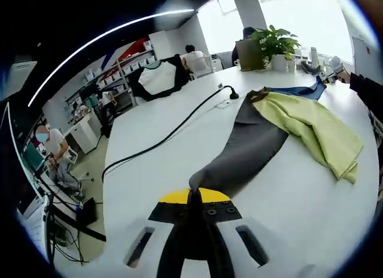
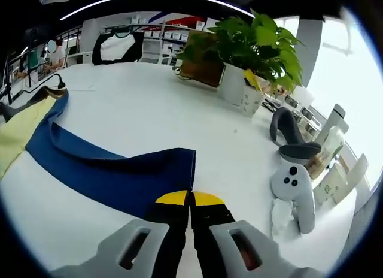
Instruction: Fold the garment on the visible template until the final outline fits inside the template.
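1. Jaws: the left gripper (image 1: 195,201) has its jaws pressed together on the end of the garment's grey sleeve (image 1: 242,152); the cloth runs straight out of the pinch toward 1 o'clock. The right gripper (image 2: 191,199) has its jaws closed on the hem corner of the blue sleeve (image 2: 119,173), which spreads off toward 10 o'clock.

2. Where it lies: the garment (image 1: 305,125) is a grey, yellow and blue top lying spread on the white table (image 1: 179,164). In the left gripper view its yellow body sits at about 2 o'clock, with the blue part beyond it. I cannot make out a template outline under it.

3. Handling, as I judge it: thin, limp fabric, light, with no stiffness. It will sag and drag between the two held ends, and the wrinkled yellow panel may bunch if pulled fast.

4. Where to hold: the sleeve ends already pinched are sound grips. For later folds, take seams or hem edges, catching both layers.

5. Nearby: a black cable (image 1: 167,134) lies at 11 o'clock on the left; a potted plant (image 2: 251,56) and white controller (image 2: 293,188) stand right of the blue sleeve.
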Action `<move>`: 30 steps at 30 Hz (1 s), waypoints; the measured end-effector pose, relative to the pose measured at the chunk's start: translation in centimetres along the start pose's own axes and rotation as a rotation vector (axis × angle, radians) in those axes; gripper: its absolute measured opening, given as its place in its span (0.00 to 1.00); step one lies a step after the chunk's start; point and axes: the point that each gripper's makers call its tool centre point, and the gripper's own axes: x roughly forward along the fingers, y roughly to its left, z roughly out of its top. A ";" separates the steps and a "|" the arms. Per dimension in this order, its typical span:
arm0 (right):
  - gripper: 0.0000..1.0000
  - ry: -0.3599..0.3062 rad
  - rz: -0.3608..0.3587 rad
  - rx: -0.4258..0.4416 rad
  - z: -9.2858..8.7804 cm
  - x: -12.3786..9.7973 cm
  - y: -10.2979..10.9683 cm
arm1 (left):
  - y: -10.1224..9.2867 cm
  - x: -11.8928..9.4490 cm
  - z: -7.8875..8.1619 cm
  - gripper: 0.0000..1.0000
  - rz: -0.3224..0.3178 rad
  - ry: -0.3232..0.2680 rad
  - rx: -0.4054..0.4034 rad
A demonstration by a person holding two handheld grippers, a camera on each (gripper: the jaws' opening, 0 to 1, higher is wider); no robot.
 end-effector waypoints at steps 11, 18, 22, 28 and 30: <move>0.00 0.032 -0.022 -0.033 -0.5 0.6 -1.1 | 1.9 2.0 -1.7 0.02 0.001 0.052 -0.022; 0.00 0.051 -0.046 -0.058 -1.3 0.4 -1.9 | 2.8 2.8 -3.1 0.02 -0.008 0.095 -0.052; 0.00 0.059 -0.068 -0.071 -1.7 0.3 -2.7 | 3.2 3.1 -3.5 0.02 0.000 0.109 -0.066; 0.00 0.062 -0.081 -0.075 -2.2 0.1 -3.5 | 3.6 3.1 -3.6 0.02 0.008 0.108 -0.076; 0.00 0.063 -0.083 -0.081 -2.2 0.0 -3.4 | 3.7 3.2 -3.7 0.02 0.009 0.111 -0.077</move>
